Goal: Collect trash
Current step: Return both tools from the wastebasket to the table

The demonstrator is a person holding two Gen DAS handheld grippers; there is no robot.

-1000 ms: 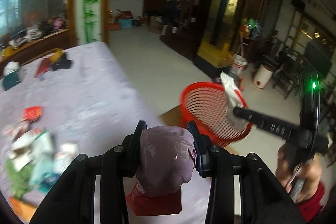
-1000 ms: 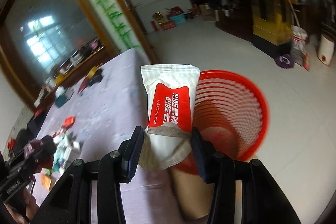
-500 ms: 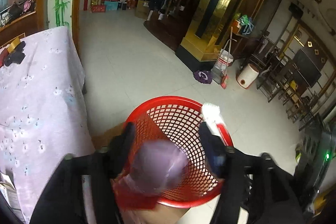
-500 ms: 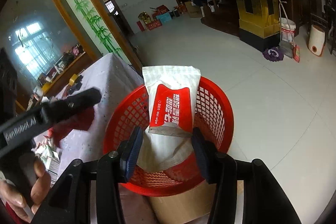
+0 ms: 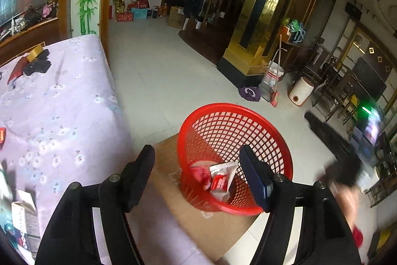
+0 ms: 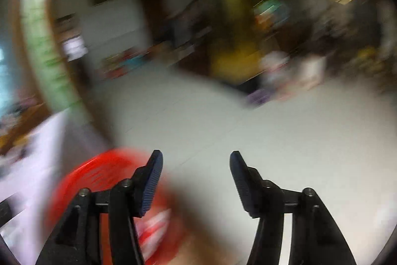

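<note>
Red plastic mesh forms the basket (image 5: pixel 235 155), which stands on a flat sheet of cardboard (image 5: pixel 198 220) on the pale tiled floor (image 5: pixel 158 81), just beside the edge of the table (image 5: pixel 62 116) with its lilac flowered cloth. At the basket's bottom lies the trash: a white wipes pack (image 5: pixel 220 178) with a red label, crumpled and tilted, touching a red wrapper (image 5: pixel 198 171) on its left; the print on the label is too small to read. In the left wrist view the left gripper (image 5: pixel 198 160) hangs above the near rim of the basket, jaws apart with nothing between them, having just been opening. More wrappers and a small carton (image 5: pixel 22 212) lie on the cloth at the lower left, and a black object with a gold one (image 5: pixel 37 61) sits at the table's far end. To the right the other tool shows as a dark blur with a green light (image 5: pixel 364 108), a hand (image 5: pixel 347 200) and a red sleeve below it. In the right wrist view everything but the tool is smeared by motion: the right gripper (image 6: pixel 196 165) points over bare floor, jaws apart and empty, having just been opening, with the basket a red blur at its lower left. No writing can be read in either view
</note>
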